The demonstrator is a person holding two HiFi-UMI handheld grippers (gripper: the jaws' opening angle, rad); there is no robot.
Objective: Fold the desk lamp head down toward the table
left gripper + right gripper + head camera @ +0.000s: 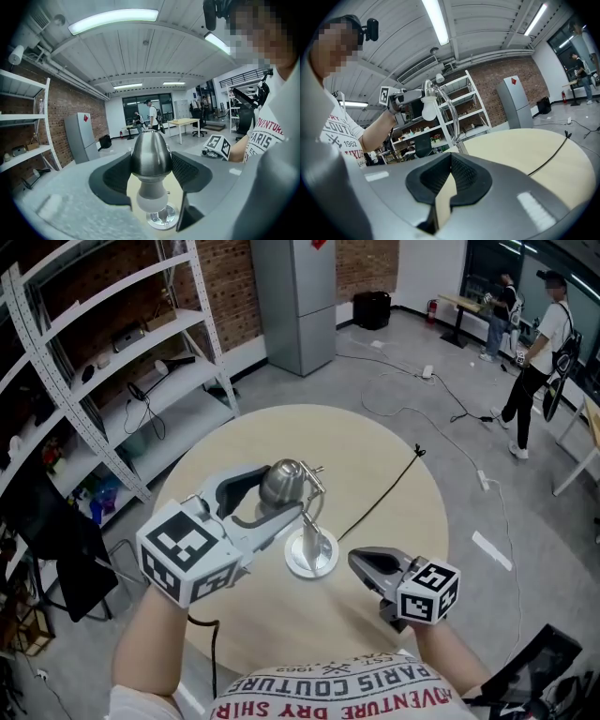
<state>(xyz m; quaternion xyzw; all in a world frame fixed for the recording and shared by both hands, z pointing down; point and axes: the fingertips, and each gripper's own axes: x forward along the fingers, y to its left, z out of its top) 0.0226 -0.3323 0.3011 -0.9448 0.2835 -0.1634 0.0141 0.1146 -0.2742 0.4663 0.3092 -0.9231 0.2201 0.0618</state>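
Note:
A small desk lamp stands on the round pale table (pixel 384 446), its round metal base (pixel 311 555) near the middle. Its steel, egg-shaped lamp head (pixel 284 484) sits above the base on thin wire arms. My left gripper (pixel 270 501) is shut on the lamp head, one pad on each side. In the left gripper view the lamp head (pixel 151 157) fills the gap, with the white bulb (pixel 151 201) and base (pixel 161 216) below. My right gripper (pixel 362 564) is shut on nothing, low over the table right of the base. The right gripper view shows the bulb (pixel 429 108) up high.
A black cable (pixel 384 491) runs from the lamp across the table to its far right edge. White shelving (pixel 112 362) stands to the left and a grey cabinet (pixel 295 296) behind. Two people (pixel 536 352) stand far off at the back right.

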